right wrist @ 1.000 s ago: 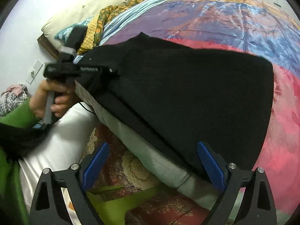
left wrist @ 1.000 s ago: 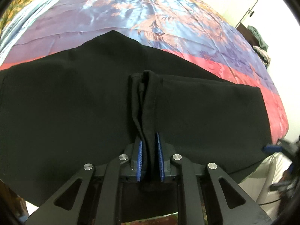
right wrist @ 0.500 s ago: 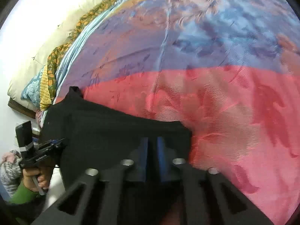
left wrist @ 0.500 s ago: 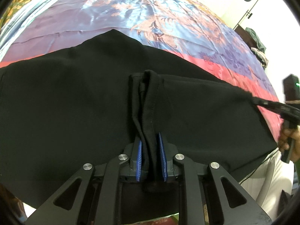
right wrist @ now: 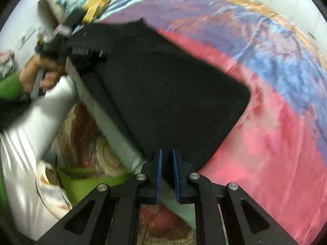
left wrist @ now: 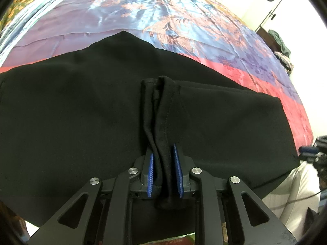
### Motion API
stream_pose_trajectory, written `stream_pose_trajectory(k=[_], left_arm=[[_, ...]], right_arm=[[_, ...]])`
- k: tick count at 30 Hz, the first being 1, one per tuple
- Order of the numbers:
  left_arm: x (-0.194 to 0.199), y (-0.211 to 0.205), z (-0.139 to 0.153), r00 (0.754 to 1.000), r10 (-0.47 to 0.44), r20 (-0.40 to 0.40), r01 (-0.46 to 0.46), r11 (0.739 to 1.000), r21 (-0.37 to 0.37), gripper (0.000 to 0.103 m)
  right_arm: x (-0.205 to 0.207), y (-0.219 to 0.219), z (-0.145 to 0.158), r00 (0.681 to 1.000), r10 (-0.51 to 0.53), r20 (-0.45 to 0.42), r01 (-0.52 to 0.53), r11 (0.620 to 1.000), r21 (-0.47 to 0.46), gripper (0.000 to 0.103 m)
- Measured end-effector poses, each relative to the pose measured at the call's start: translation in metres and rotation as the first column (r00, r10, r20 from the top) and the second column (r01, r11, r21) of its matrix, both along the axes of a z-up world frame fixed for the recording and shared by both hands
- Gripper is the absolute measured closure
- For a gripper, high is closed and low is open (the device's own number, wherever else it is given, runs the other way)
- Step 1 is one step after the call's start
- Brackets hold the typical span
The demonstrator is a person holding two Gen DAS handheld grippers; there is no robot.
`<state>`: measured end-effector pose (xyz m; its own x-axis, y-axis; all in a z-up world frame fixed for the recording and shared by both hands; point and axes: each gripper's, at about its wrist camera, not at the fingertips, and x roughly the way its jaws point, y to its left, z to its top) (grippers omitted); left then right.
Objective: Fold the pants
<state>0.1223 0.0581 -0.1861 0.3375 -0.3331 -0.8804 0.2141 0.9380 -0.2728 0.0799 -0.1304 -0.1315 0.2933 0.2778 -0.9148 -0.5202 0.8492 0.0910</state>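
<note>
At the bottom centre of the left wrist view, my left tool (left wrist: 163,171) was closed down on a bunched, stitched hem of the black pants (left wrist: 81,112), the blue pads (left wrist: 150,173) pressing the fold of cloth from both sides with only the fabric's thickness between them. Beyond the pads the pinched ridge ran up the middle of the frame, and the rest of the garment spread wide and flat across the lower and middle frame on the bed, one pointed corner reaching toward upper centre. Past it lay the bedspread (left wrist: 184,20), red near the cloth, then blue, purple and orange toward the top. At the right edge of that frame a bit of the other tool showed, small and unclear. In the right wrist view, blurred by motion, my right tool (right wrist: 166,175) sat at the bottom centre with its fingers nearly together, a narrow gap between the blue pads, right at the near edge of the black fabric; I could not tell whether any cloth was caught there. Farther up the frame the pants lay over the bed's edge, and at upper left my left hand (right wrist: 40,73), in a green sleeve, gripped its tool's handle beside the far end of the garment. Pillows (right wrist: 67,0) were at the top left.
</note>
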Motion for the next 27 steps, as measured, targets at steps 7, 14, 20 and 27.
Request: stream_pose_trajectory(k=[7,14,20,27], left_arm=[[0.001,-0.005,0.002,1.0,-0.004,-0.005,0.004,0.999,0.033,0.083],[0.0,-0.01,0.001,1.0,-0.006,0.006,0.006,0.998,0.059,0.083],[0.0,-0.01,-0.001,1.0,-0.006,0.006,0.006,0.998,0.062,0.083],[-0.001,-0.014,-0.001,1.0,-0.014,0.014,0.013,0.996,0.086,0.083]], right_arm=[[0.006,0.022,-0.043,0.992,-0.092,-0.089,0.098,0.994,0.058,0.089],[0.009,0.009,-0.047,0.956,-0.238,-0.169,0.259,0.959,0.116,0.089],[0.012,0.025,-0.05,0.961,-0.239,-0.141,0.246,0.968,0.04,0.089],[0.004,0.034,-0.051,0.966,-0.24,-0.093,0.236,0.97,-0.053,0.09]])
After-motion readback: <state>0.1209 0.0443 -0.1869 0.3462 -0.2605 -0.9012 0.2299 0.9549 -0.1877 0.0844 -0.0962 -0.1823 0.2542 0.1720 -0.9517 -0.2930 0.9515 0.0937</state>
